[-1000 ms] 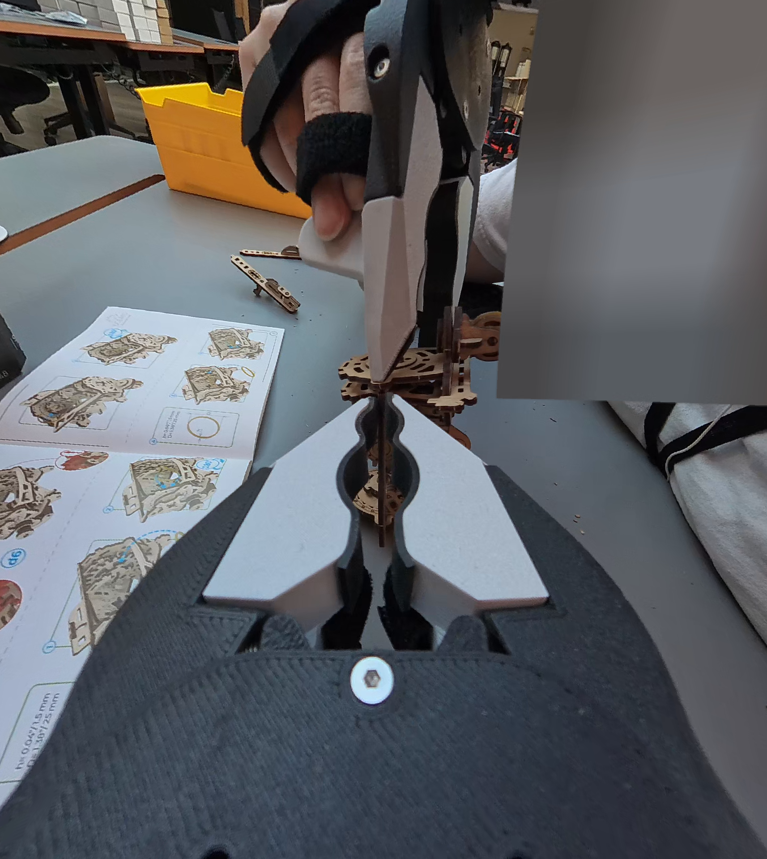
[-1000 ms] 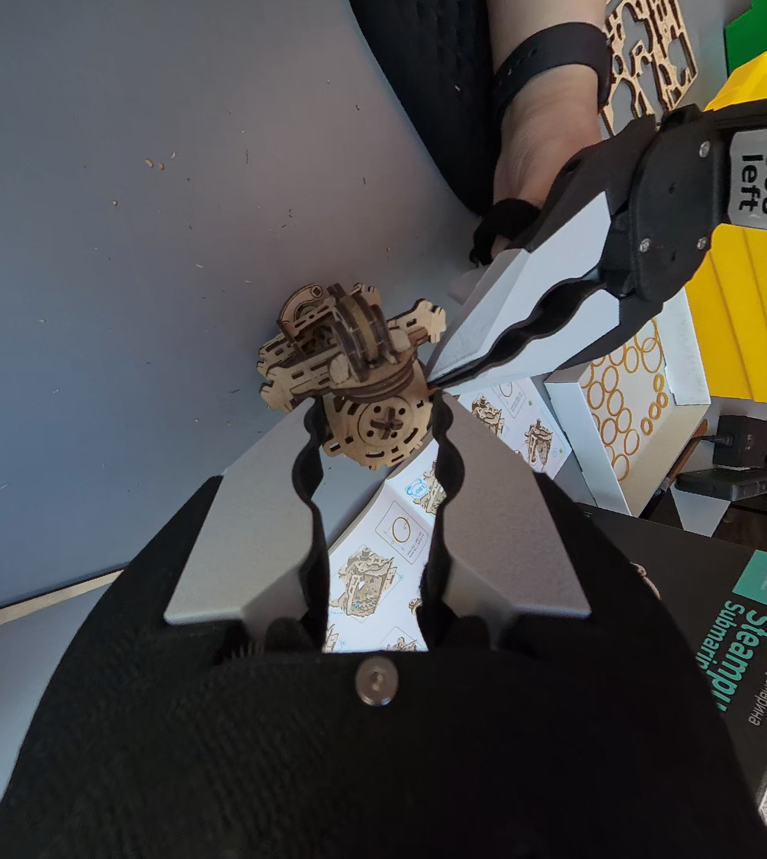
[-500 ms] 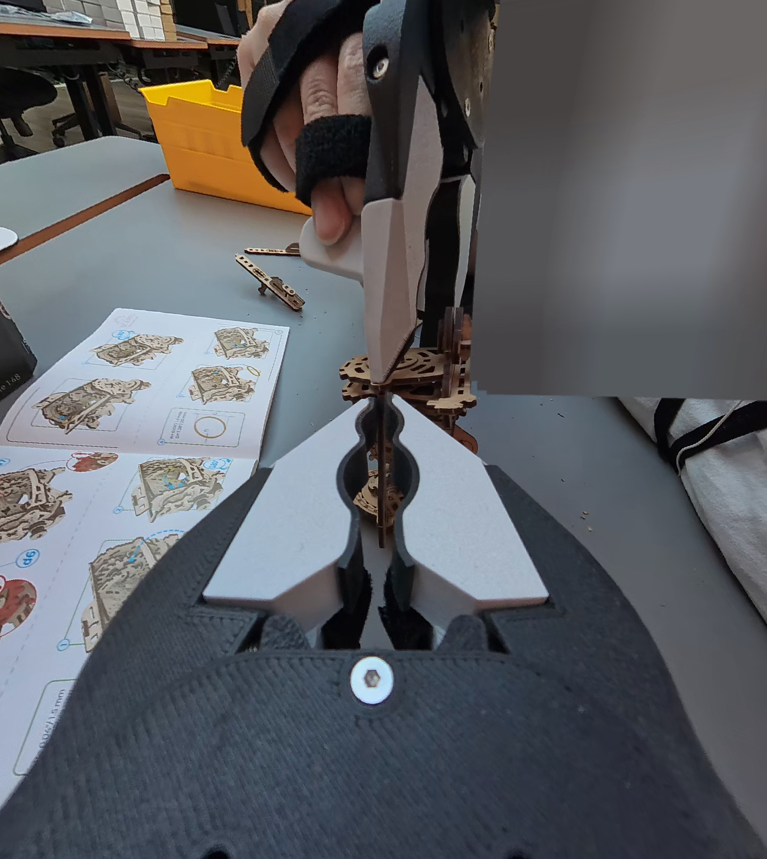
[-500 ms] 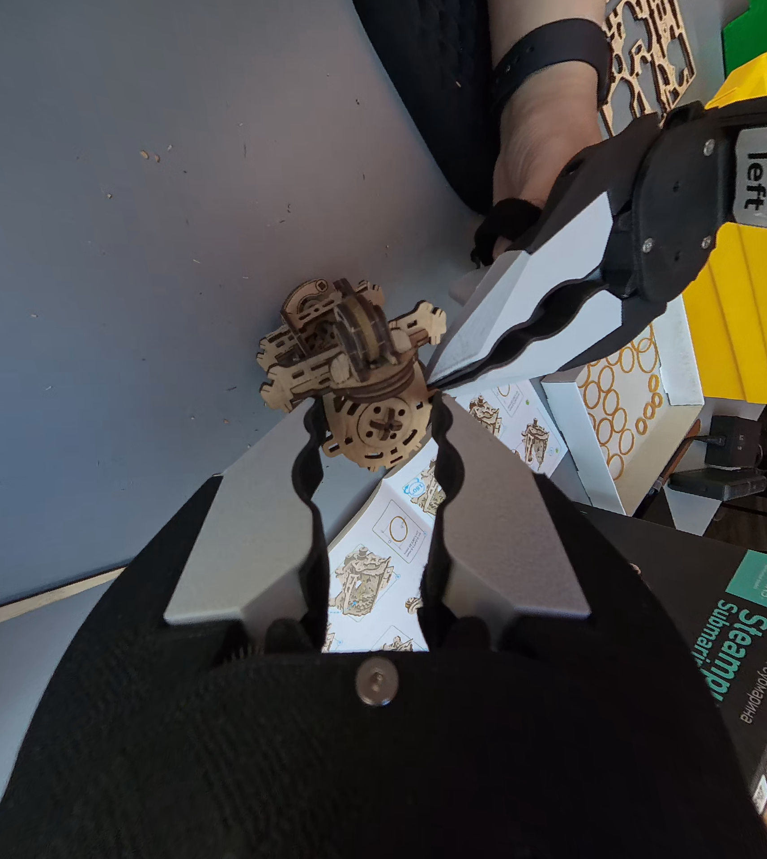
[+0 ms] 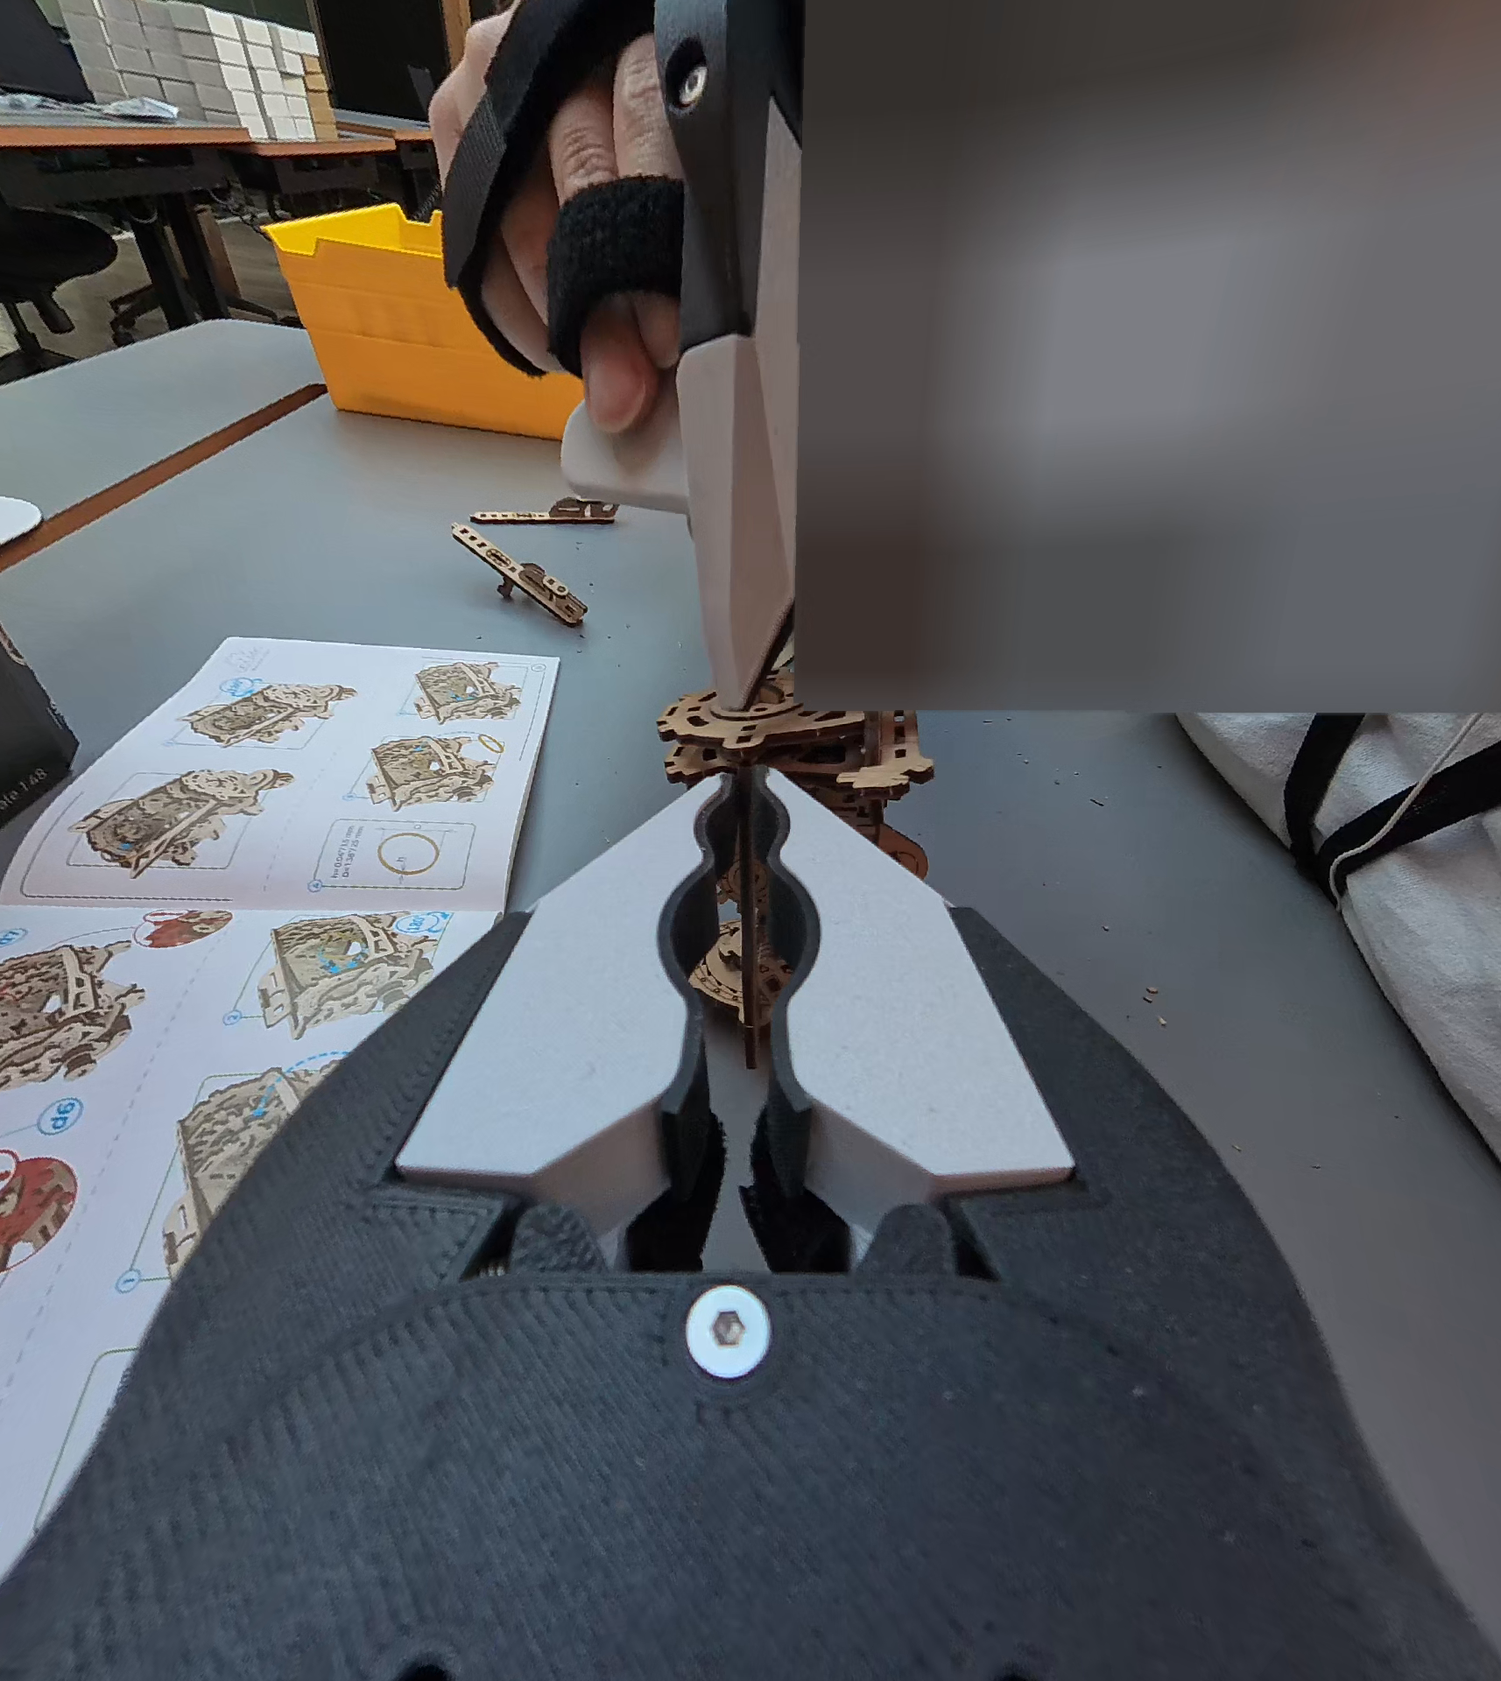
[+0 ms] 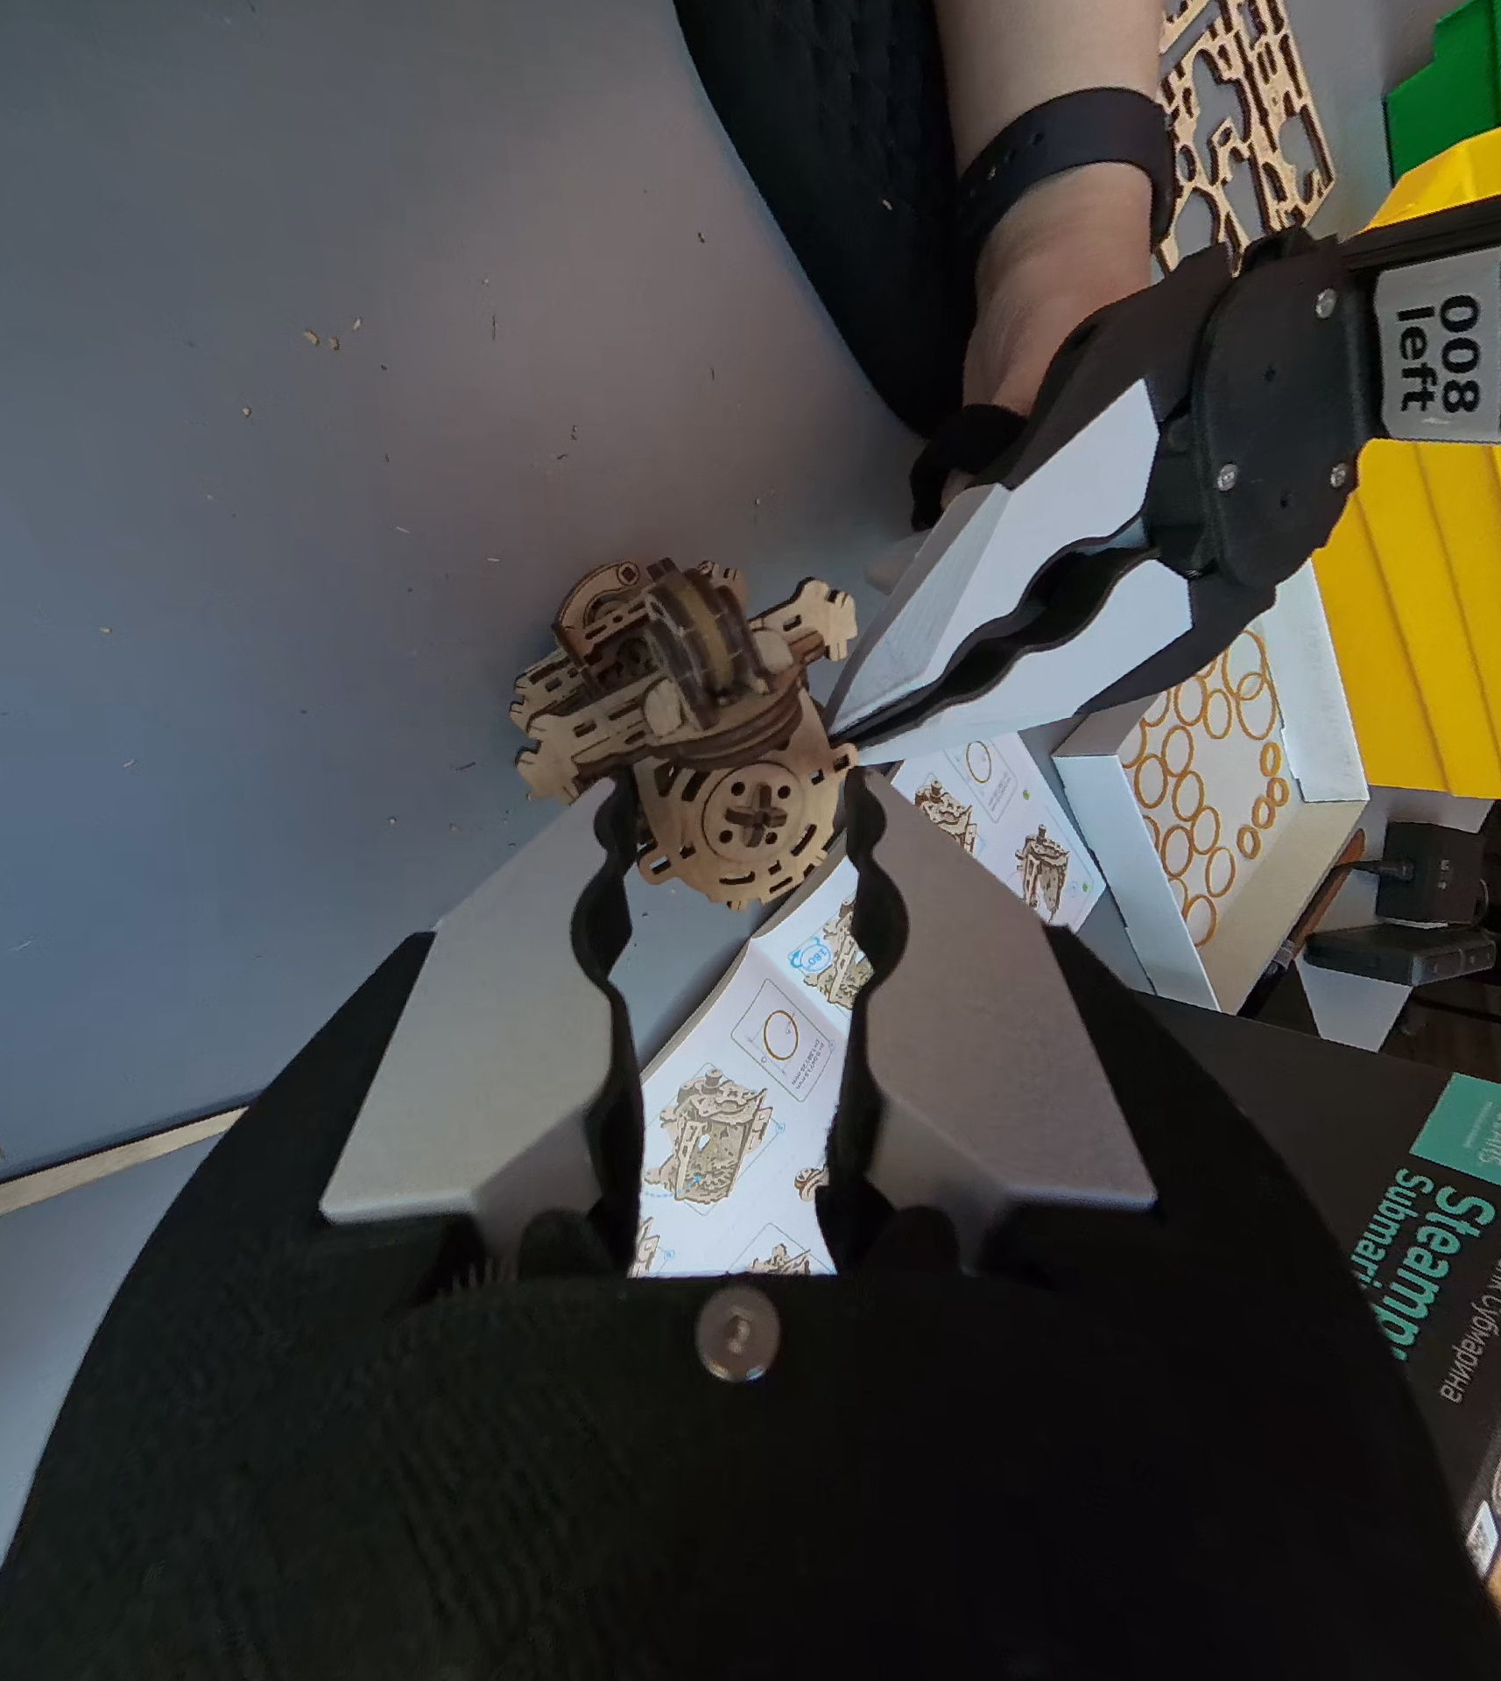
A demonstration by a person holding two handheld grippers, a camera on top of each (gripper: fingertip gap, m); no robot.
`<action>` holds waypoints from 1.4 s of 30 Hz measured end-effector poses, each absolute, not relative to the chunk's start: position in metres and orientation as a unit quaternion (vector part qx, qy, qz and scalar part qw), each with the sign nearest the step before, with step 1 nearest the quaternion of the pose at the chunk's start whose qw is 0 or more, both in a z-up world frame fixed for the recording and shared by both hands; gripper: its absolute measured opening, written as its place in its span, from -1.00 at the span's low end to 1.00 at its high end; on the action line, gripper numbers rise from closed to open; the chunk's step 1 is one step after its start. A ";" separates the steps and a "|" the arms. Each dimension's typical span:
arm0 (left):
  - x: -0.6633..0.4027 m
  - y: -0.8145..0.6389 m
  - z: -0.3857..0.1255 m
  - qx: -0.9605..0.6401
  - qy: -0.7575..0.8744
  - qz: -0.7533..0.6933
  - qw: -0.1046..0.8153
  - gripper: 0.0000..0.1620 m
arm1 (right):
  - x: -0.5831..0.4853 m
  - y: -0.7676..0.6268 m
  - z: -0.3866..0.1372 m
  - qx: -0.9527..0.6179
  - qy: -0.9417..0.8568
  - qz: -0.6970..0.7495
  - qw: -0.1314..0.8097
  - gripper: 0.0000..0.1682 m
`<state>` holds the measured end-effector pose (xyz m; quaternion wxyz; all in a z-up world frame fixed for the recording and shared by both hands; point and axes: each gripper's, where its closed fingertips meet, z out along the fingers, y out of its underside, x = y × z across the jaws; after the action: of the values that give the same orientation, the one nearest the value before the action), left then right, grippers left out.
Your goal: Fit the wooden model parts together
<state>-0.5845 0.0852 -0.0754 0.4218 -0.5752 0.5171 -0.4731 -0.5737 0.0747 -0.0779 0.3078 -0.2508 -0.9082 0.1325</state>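
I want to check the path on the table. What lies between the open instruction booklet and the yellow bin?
In the left wrist view, two loose wooden strips lie on the grey table between the instruction booklet and the yellow bin; otherwise that stretch is bare.

Right hand-held gripper [image 5: 751, 700] shifted slightly rightward.

Print shows on a white sticker [image 6: 1438, 355] on the left gripper [image 6: 847, 739], a black box [image 6: 1411, 1319] and a booklet [image 5: 274, 773].
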 end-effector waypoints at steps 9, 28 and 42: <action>-0.585 0.085 -0.075 -0.576 0.516 -0.474 0.421 -1.00 | -0.575 0.073 -0.082 -0.250 -0.909 0.142 0.301 -0.47; -0.590 0.085 -0.076 -0.573 0.507 -0.485 0.424 -1.00 | -0.557 0.091 -0.068 -0.329 -0.869 0.246 0.276 -0.47; -0.598 0.082 -0.077 -0.567 0.504 -0.486 0.435 -1.00 | -0.559 0.082 -0.095 -0.499 -0.710 0.390 0.307 -0.55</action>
<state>-0.5980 0.0823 -0.0765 0.4351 -0.5668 0.5037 -0.4855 -0.5595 0.0822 -0.0946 0.3069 -0.4989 -0.7104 0.3901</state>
